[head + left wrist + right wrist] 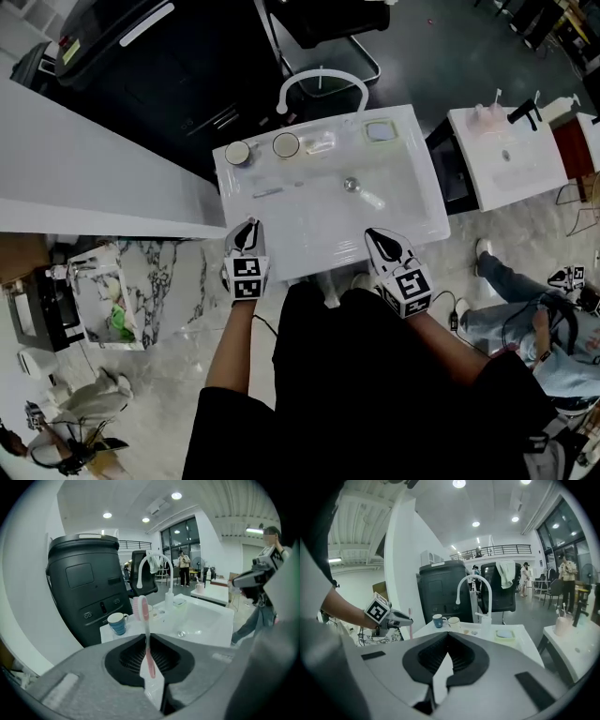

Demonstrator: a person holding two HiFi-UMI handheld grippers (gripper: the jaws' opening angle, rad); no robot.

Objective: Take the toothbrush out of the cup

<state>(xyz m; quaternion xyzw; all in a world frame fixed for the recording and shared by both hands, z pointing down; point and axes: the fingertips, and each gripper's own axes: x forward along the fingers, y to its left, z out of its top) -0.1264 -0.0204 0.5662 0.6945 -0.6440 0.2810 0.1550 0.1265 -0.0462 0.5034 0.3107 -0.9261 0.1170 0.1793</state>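
My left gripper [247,232] is shut on a pink toothbrush [146,634] that stands upright between its jaws, bristle head [139,606] on top. It hovers over the near left corner of the white sink [412,202]. A blue cup [117,623] and a white cup [286,144] stand on the sink's far left ledge, well beyond the brush. In the right gripper view the left gripper [404,619] holds the brush [410,620] out to the left. My right gripper [383,241] is at the sink's near edge, its jaws together with nothing between them.
A white arched faucet [322,82] rises at the back of the sink, with a soap dish [380,130] at its right. A thin item [267,192] lies on the left ledge. A large black machine [150,66] stands behind. A second sink [511,155] and a seated person [525,319] are at the right.
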